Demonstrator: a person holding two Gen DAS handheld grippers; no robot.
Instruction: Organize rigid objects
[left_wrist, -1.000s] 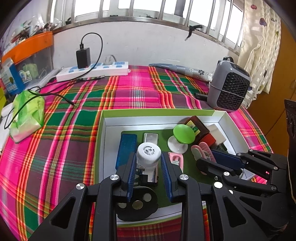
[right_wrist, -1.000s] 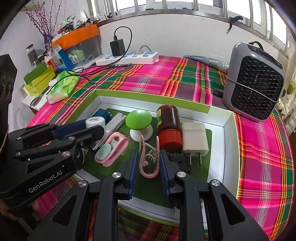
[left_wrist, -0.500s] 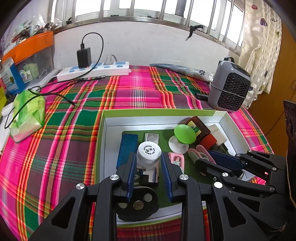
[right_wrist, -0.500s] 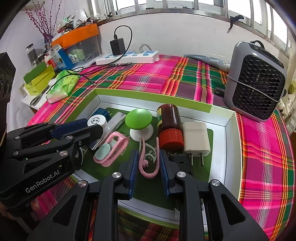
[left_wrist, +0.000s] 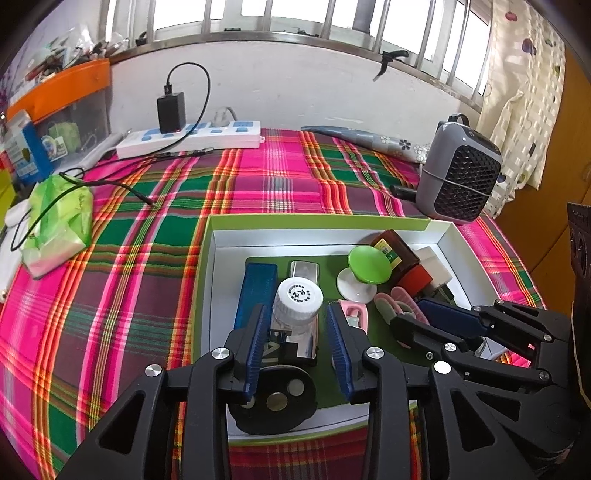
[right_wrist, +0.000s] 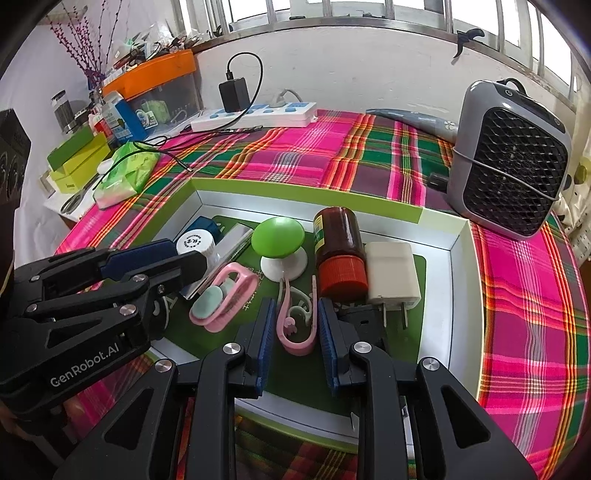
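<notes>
I have both grippers hanging over the near edge of the tray (right_wrist: 458, 254), which sits on the plaid cloth (left_wrist: 280, 177) and already holds most of the small rigid things. My left gripper (left_wrist: 297, 343) straddles the white bottle (left_wrist: 297, 299): its jaws have just been opening, and I can see a gap on either side of the cap, so the bottle is released and lies free between the pads at the near left of the tray, on top of a silver bar (left_wrist: 304, 271) and beside the blue case (left_wrist: 256, 291). I judge it was set there to line up with those long pieces. My right gripper (right_wrist: 293, 332) brackets the pink hook (right_wrist: 297, 321), which lies flat on the green liner near the middle of the tray; those jaws have just been opening a little too, and the pads stand just clear of it, so I read that as let go as well. Farther in are the green knob (right_wrist: 279, 236), the brown bottle (right_wrist: 338, 254) on its side and the white plug (right_wrist: 391, 273), packed side by side towards the right. A pink clip (right_wrist: 221, 295) rests left of the hook. Both pieces look placed; backing straight out should avoid nudging them.
</notes>
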